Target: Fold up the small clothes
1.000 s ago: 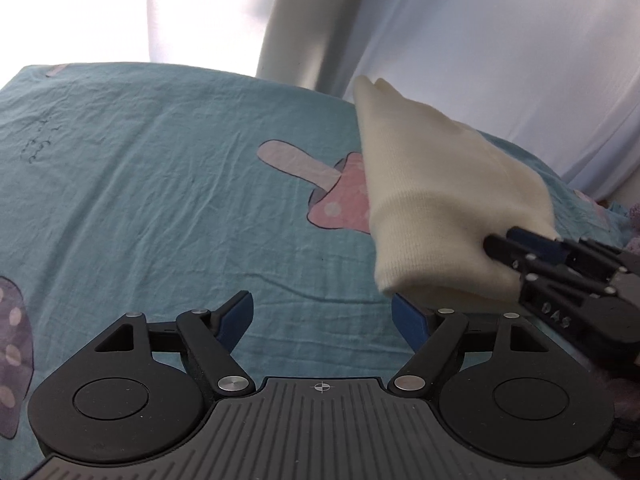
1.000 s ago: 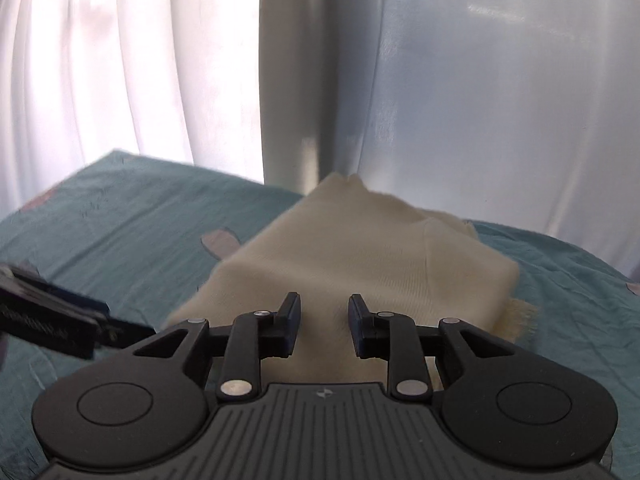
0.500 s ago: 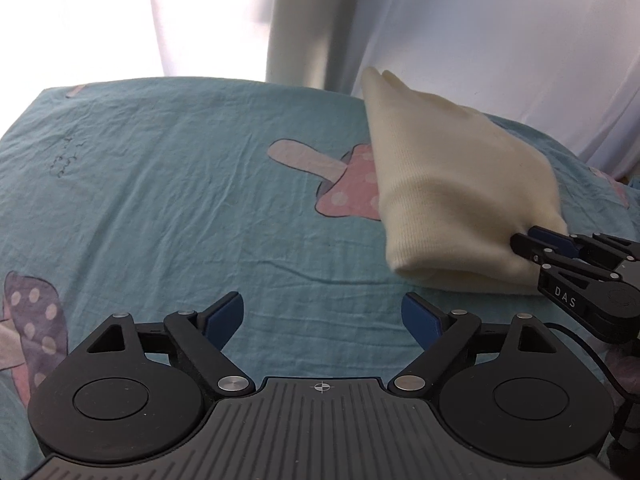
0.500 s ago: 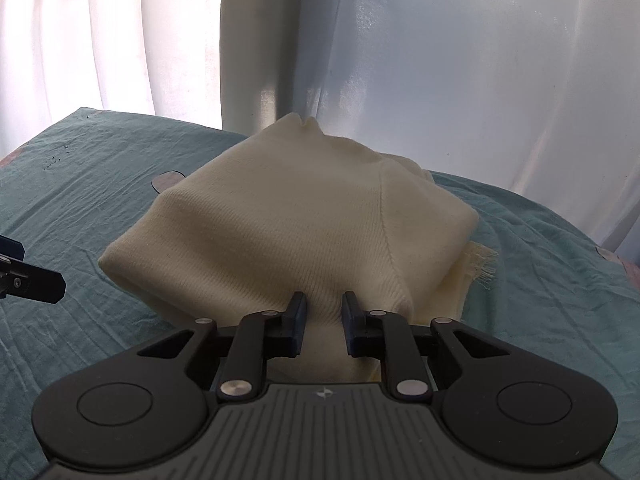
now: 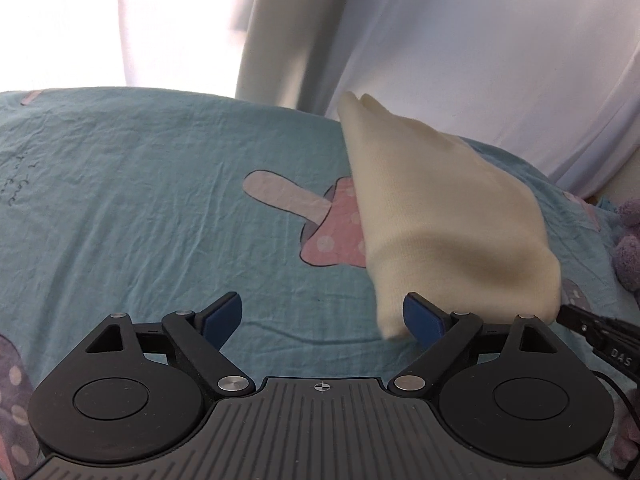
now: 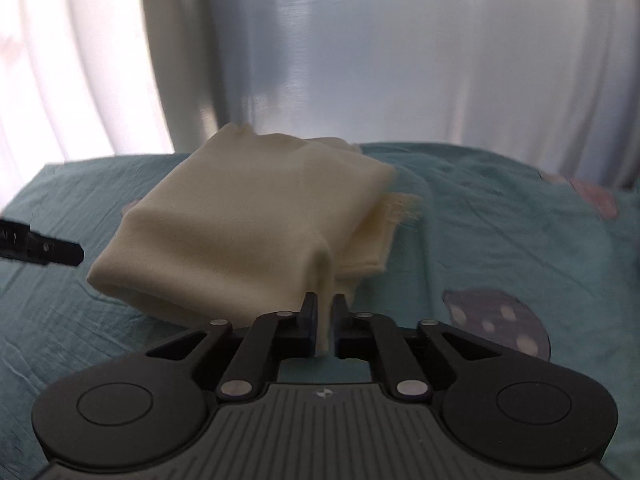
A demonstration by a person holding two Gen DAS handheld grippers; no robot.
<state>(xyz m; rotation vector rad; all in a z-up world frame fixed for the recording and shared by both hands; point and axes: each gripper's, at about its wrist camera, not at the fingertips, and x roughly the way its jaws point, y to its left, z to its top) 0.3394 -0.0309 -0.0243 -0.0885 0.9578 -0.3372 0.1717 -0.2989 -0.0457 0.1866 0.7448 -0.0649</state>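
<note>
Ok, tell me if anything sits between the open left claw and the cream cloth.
Nothing visible does. The left claw is open just above the teal sheet, and the cream cloth hangs right at its right finger. The right claw is shut on the cloth's near edge, off to the side.

Black hand-held gripper (image 5: pixel 322 314) (blue pads, silver screws).

Backlit glare — soft motion blur
</note>
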